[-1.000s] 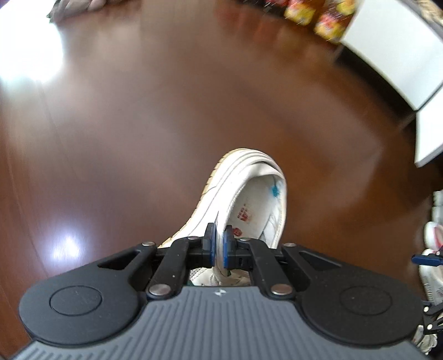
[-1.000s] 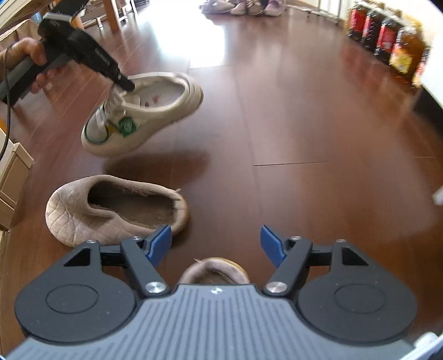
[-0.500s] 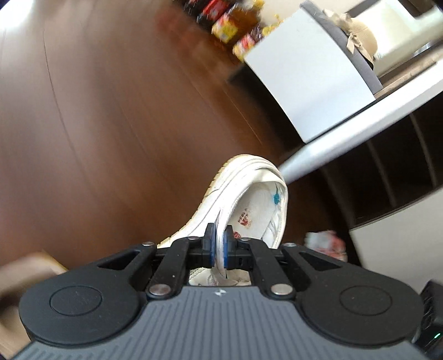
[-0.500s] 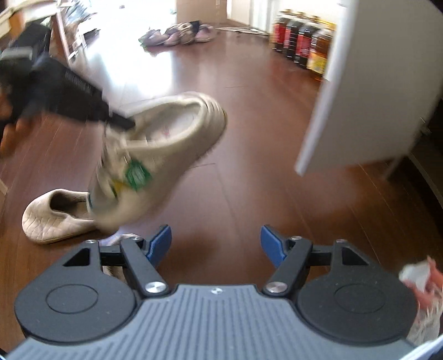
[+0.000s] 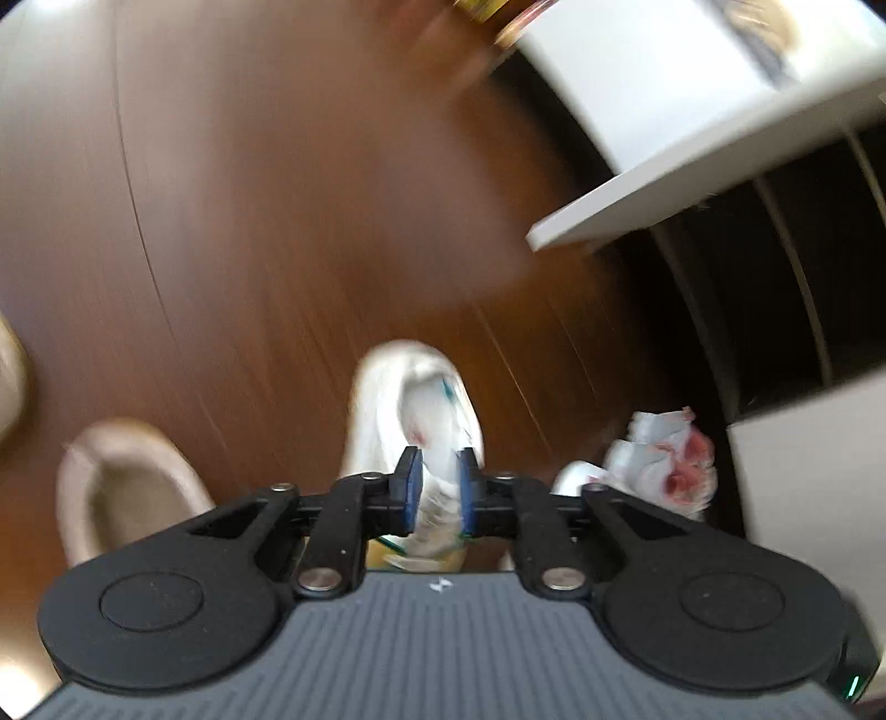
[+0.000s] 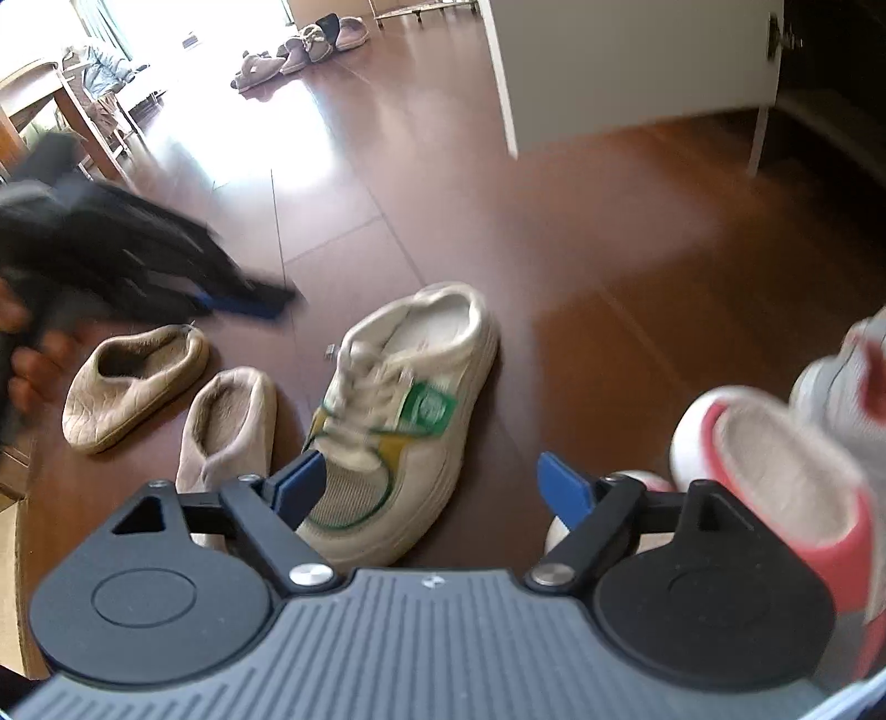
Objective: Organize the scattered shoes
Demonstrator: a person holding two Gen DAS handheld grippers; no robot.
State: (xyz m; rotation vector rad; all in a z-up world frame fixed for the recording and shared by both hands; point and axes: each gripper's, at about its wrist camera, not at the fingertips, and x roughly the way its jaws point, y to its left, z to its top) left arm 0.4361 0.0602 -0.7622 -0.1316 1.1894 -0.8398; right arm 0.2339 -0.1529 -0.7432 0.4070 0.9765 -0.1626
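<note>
A white sneaker (image 6: pixel 404 410) with a green tag and yellow trim lies on the dark wood floor, toe towards me. In the left wrist view the same sneaker (image 5: pixel 421 399) shows blurred beyond my left gripper (image 5: pixel 437 487), whose jaws are opening and no longer press on it. The right wrist view shows that left gripper (image 6: pixel 266 299) up and to the left of the shoe, clear of it. My right gripper (image 6: pixel 432 487) hangs over the sneaker's toe, its jaws opening wider and holding nothing.
Two beige slippers (image 6: pixel 133 382) (image 6: pixel 232 421) lie left of the sneaker. Red and white shoes (image 6: pixel 775 443) sit at the right, near a dark open cabinet (image 5: pixel 775 266) and its white door (image 6: pixel 609 66). More slippers (image 6: pixel 299 50) lie far back. A hand (image 6: pixel 22 343) holds the left gripper.
The left gripper carried the sneaker towards the cabinet, lowered it beside the beige slippers and let go. The right gripper swung the same way and its jaws widened.
</note>
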